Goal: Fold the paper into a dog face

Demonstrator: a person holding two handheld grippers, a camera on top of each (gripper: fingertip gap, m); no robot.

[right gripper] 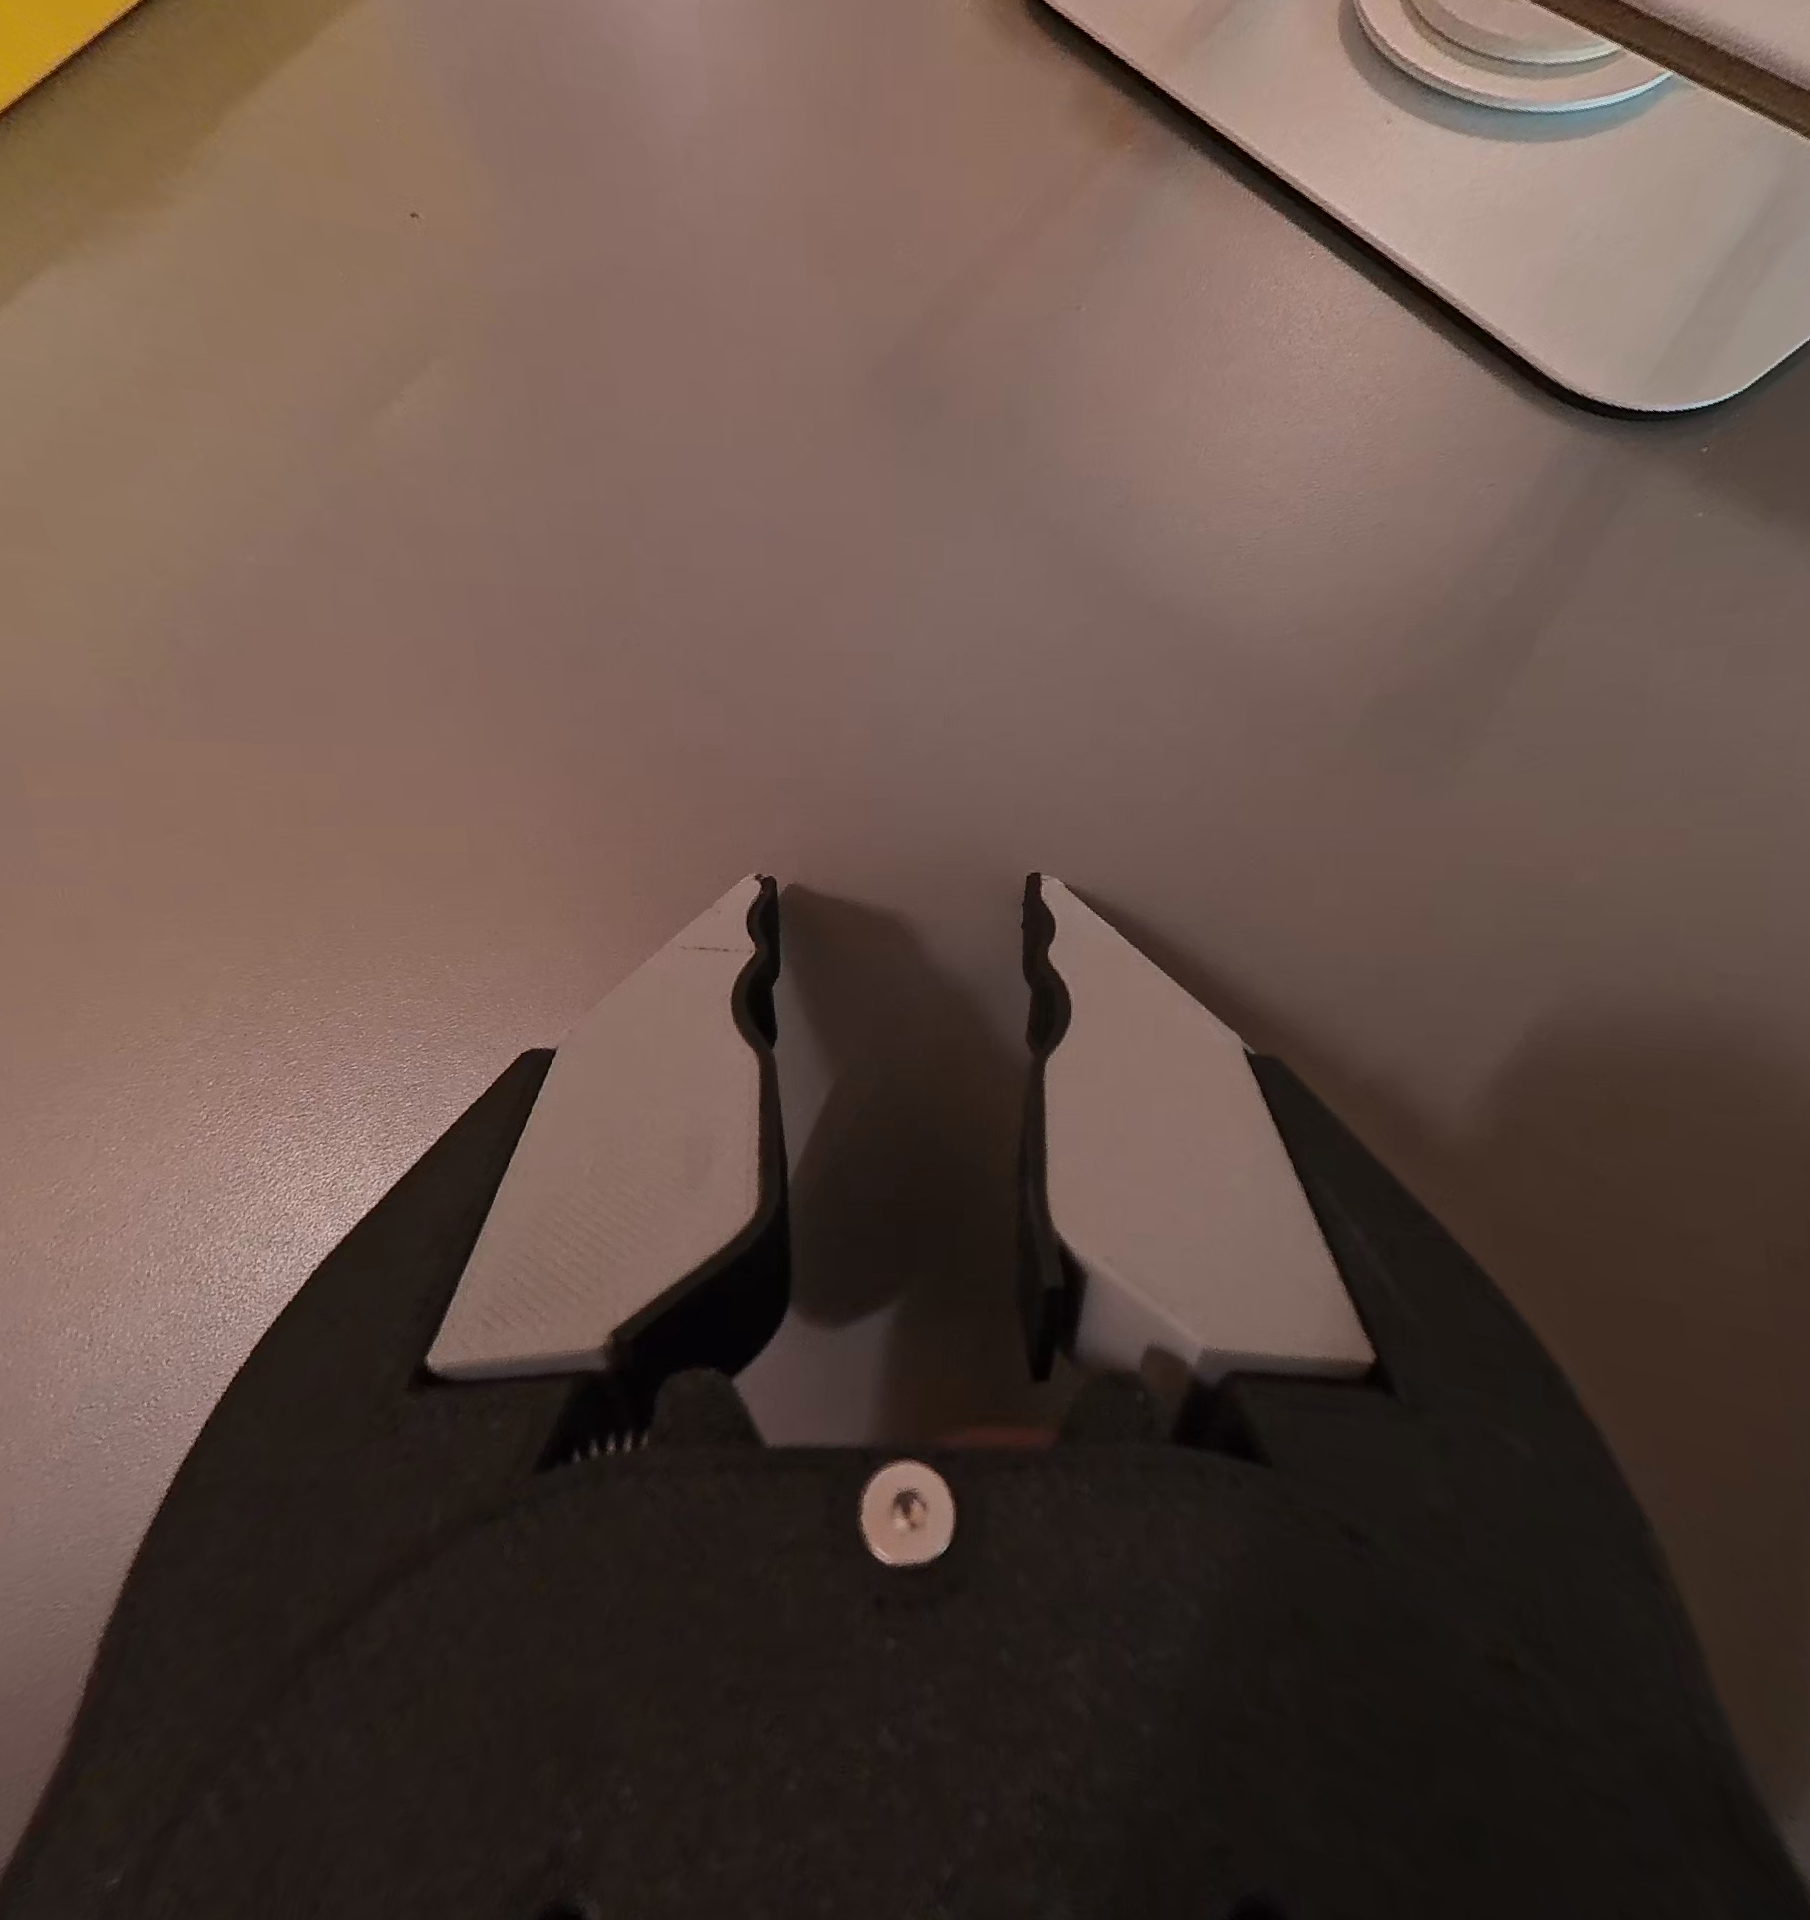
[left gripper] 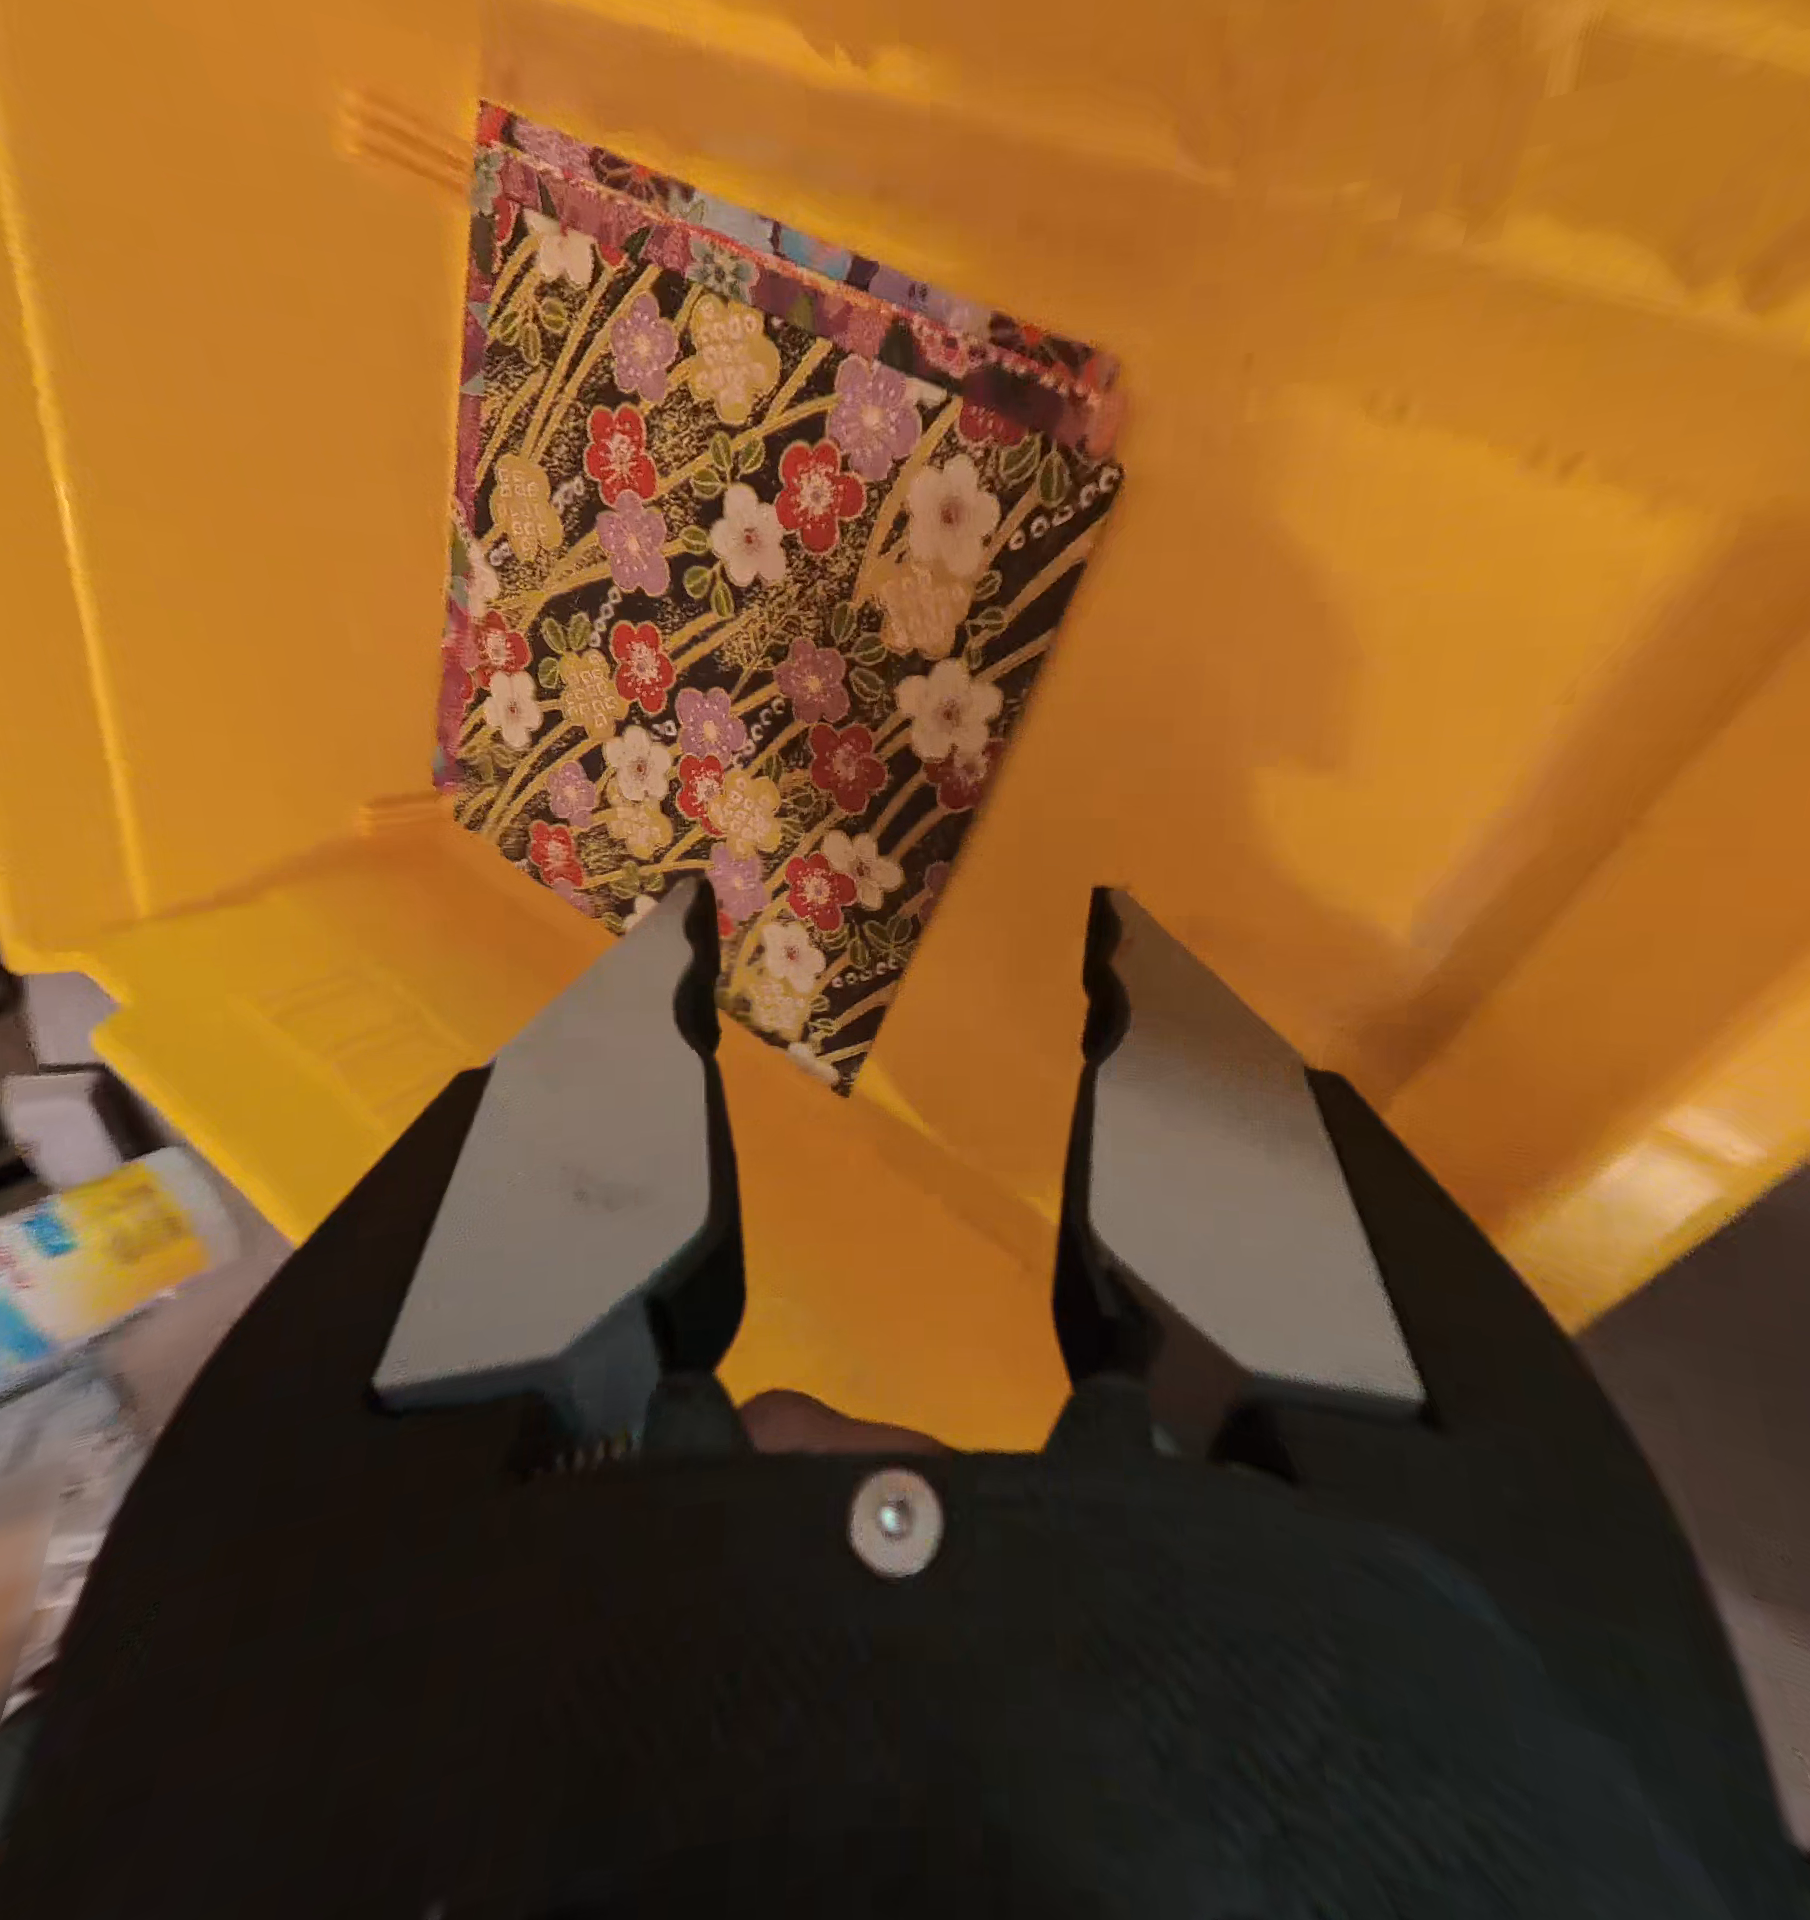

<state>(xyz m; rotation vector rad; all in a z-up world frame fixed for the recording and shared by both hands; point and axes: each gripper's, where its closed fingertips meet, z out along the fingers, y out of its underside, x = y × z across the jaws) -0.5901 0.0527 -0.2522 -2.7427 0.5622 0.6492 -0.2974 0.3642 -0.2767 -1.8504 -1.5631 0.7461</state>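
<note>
Left gripper [left gripper: 896, 904] up front, grey fingers on a black body, spread wide with nothing between them. It hangs over the near rim of a big yellow plastic bin [left gripper: 1400, 623], and that bin is the anchor for everything here. Inside it, the floral patterned paper [left gripper: 755, 582], black with red, purple, white and gold blossoms, lies on the bin's floor, topmost of a small stack. A purple-toned sheet [left gripper: 880, 301] peeks out along its far edge. The left fingertip [left gripper: 672, 925] overlaps the paper's near corner in the frame; whether it touches cannot be told, and the view is blurred. Outside the bin, to its left, a blurred blue, white and yellow packet [left gripper: 70, 1268] sits lower down.

Over to the right gripper [right gripper: 899, 894]: same grey fingers, parted at a moderate width, holding nothing, tips close to a plain grey surface [right gripper: 672, 520]. Beyond it on that surface lies a pale silver rounded base plate [right gripper: 1555, 249] with a white disc [right gripper: 1483, 52] on top. A sliver of the yellow bin shows at the far left corner.
</note>
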